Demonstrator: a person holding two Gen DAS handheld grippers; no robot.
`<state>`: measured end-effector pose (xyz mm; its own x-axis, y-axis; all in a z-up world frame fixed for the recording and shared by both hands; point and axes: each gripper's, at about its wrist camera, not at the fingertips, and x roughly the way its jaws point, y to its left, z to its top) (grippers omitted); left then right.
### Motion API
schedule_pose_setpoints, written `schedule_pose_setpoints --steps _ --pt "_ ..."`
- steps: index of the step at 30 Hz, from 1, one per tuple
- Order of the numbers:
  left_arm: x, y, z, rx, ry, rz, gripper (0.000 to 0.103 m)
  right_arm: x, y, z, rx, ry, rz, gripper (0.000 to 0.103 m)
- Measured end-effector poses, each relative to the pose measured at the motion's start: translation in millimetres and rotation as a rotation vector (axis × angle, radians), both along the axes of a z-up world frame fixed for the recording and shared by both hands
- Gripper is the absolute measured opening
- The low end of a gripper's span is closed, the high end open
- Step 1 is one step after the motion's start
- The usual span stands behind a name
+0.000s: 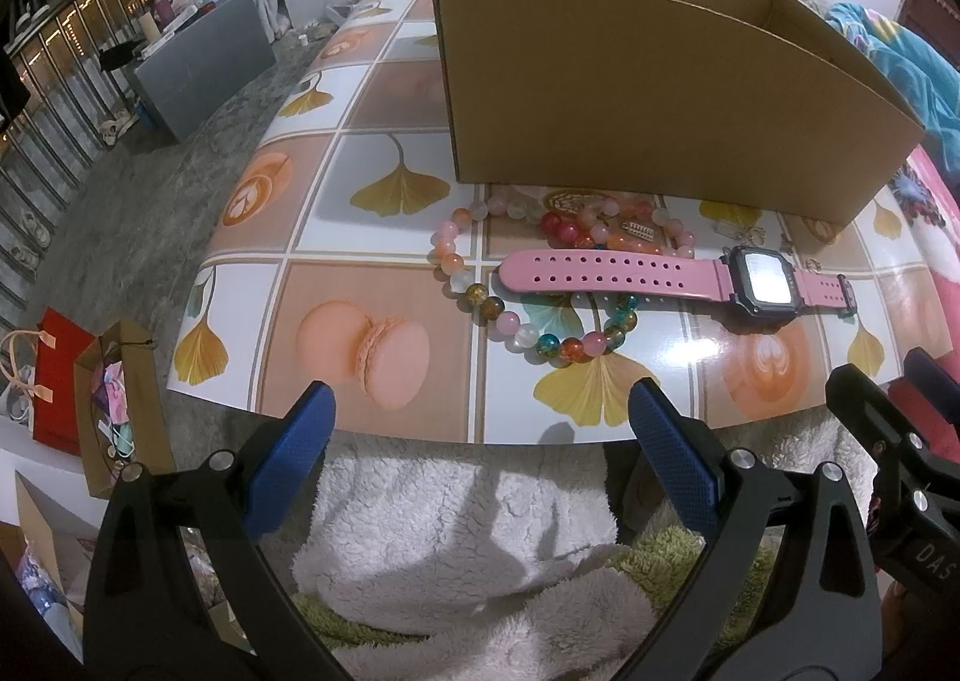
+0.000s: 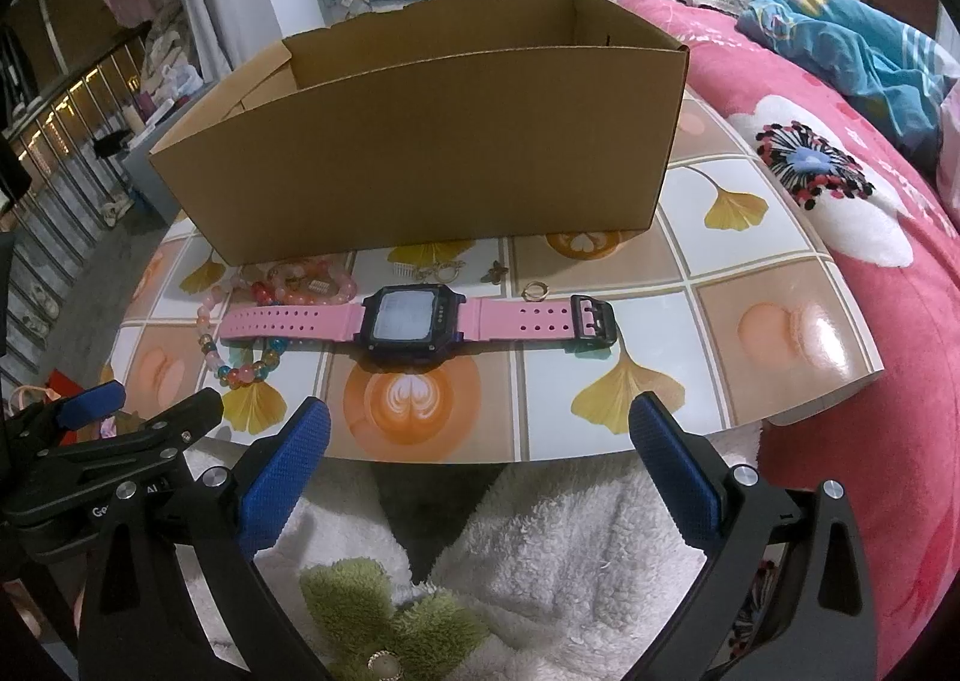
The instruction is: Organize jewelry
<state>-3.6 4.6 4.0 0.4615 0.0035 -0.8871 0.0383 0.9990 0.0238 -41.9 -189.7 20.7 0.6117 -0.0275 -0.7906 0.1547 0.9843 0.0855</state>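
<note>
Box (image 2: 420,153) interior hidden; charms (image 2: 444,270) indistinct.

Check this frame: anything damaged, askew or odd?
The box has a ragged, torn back rim. The watch lies across the bead bracelets, its strap overlapping them. Small charms and a ring lie loose beside the box.

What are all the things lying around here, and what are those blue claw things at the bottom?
Cardboard box: one, brown, open-topped, at the back of the board.
Watch: one, pink strap, dark case, flat in front of the box.
Bead bracelets: several, pink, orange and multicoloured, left of the watch, partly under its strap.
Ring: one, gold, beside the buckle end.
Small charms: a few, metallic, near the box; details unclear.
Patterned board: one, tiled leaf print, on the pink bedcover.
Left gripper: blue pads, open, empty.
Right gripper: blue pads, open, empty.
</note>
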Motion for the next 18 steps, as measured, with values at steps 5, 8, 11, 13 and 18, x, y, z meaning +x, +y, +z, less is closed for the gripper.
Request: schedule_pose_setpoints --steps 5,8,11,13,18 --pt "-2 -2 4 0.003 -0.004 0.0 0.095 0 -1 1 0.002 -0.003 0.001 0.097" --pt "-3 -4 5 0.005 -0.008 -0.002 0.095 -1 -2 2 0.004 -0.007 0.0 0.097" --pt "-4 -5 6 0.008 -0.011 -0.005 0.095 -1 -3 1 0.007 -0.008 -0.002 0.097" --pt "-6 -5 7 0.01 -0.02 -0.009 0.095 -2 -3 1 0.007 -0.009 -0.005 0.097" --pt "-8 -6 13 0.007 -0.066 -0.036 0.095 -4 -6 3 0.008 -0.021 -0.021 0.097"
